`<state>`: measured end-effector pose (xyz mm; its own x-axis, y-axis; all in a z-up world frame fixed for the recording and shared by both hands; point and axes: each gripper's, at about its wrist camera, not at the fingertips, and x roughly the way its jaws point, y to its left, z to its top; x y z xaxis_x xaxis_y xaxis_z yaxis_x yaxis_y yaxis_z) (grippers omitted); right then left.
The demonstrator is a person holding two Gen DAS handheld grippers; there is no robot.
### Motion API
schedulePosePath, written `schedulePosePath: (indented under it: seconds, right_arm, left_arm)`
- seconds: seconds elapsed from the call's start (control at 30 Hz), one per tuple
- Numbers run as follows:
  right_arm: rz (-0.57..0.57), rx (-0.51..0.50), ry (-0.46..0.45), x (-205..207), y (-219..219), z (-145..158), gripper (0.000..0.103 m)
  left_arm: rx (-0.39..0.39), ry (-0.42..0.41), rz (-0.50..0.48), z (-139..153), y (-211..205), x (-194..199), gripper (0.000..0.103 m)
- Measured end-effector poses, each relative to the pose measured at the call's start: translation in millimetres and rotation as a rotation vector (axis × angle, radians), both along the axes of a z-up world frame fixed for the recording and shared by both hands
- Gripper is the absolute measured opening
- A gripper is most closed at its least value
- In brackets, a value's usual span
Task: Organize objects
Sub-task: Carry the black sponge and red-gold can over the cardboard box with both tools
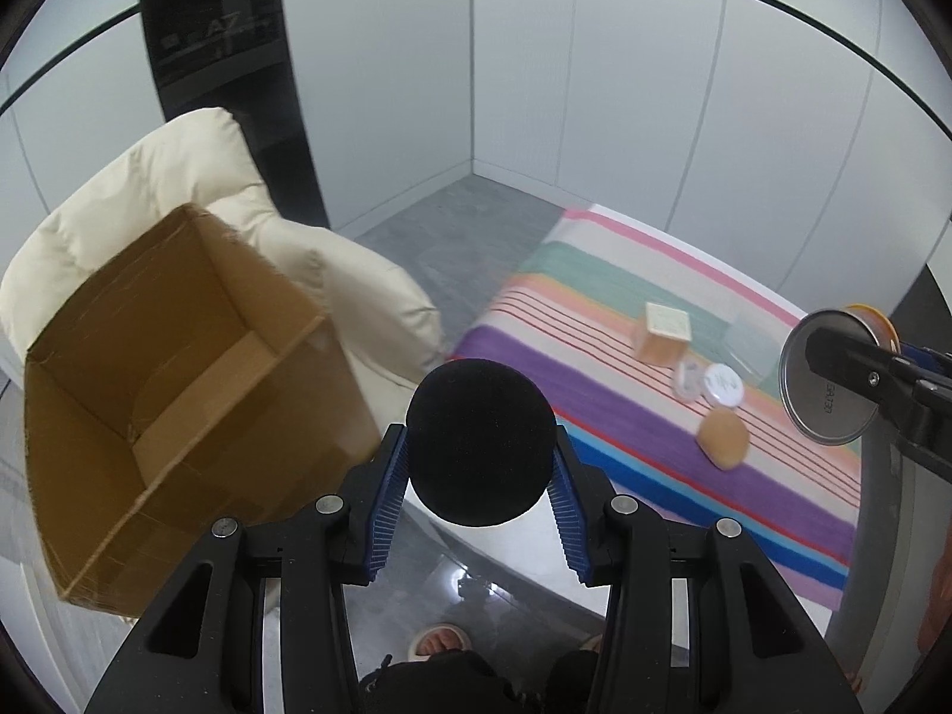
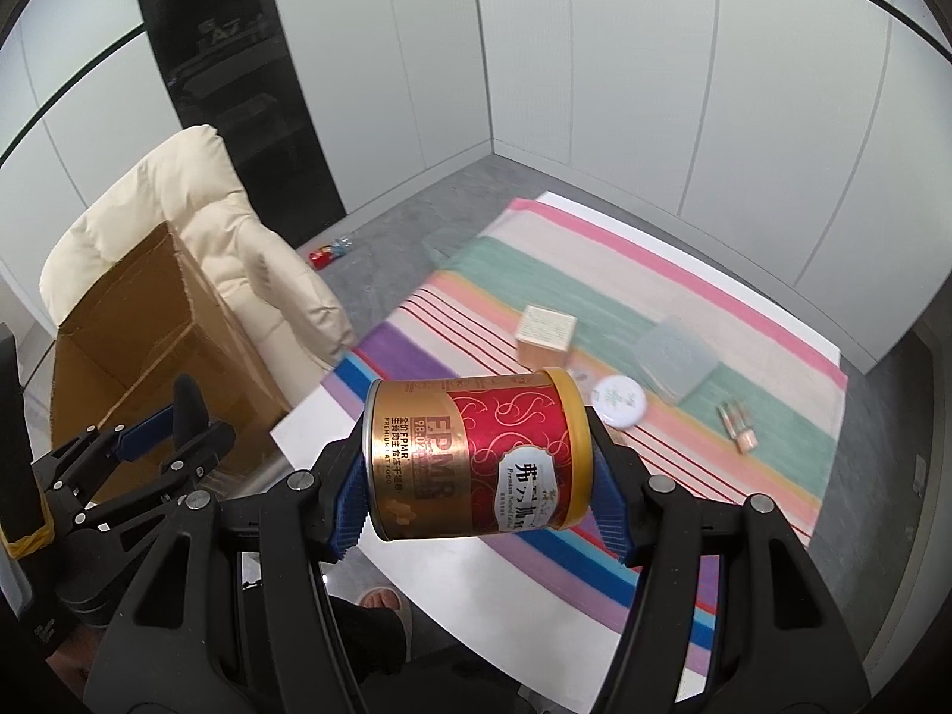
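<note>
My left gripper (image 1: 479, 464) is shut on a black ball (image 1: 479, 440) and holds it in the air just right of an open cardboard box (image 1: 178, 392). My right gripper (image 2: 476, 470) is shut on a red and gold can (image 2: 476, 455), held on its side above the table's near edge. The can's metal bottom shows in the left wrist view (image 1: 830, 378). The left gripper (image 2: 157, 425) and the box (image 2: 149, 345) show at the left of the right wrist view.
The box rests on a cream armchair (image 1: 149, 178). A striped cloth (image 2: 625, 327) covers the table, with a small wooden box (image 2: 544, 333), a white round lid (image 2: 619, 398), a clear plastic case (image 2: 675, 363), small tubes (image 2: 738, 425) and a bun (image 1: 723, 437). A bottle (image 2: 330, 251) lies on the floor.
</note>
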<state>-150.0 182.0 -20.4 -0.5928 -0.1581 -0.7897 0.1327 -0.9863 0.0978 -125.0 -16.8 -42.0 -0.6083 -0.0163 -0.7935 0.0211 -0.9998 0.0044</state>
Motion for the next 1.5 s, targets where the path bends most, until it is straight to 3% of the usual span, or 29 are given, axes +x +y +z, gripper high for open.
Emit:
schedulePosePath:
  seconds: [0.57,0.83,0.97,1.5]
  right_arm:
    - [0.159,0.003,0.045,-12.7,-92.6,13.0,0.064]
    - [0.235,0.004,0.050,-16.7,-136.8,12.7,0.064]
    - [0.270,0.023,0.059,-17.2,-162.3,10.6,0.064]
    - [0.402,0.037,0.082,-17.1,-263.1,9.3,0.064]
  left_arm:
    - [0.018,0.002,0.129,2.9,-86.3,12.1,0.046]
    - [-0.020,0.050,0.164,9.6,-122.1,22.2,0.047]
    - [0.009,0.063,0.201,12.4,-146.4,26.8,0.047]
    - [0.025,0.046,0.310,-0.4,-236.2,44.4,0.049]
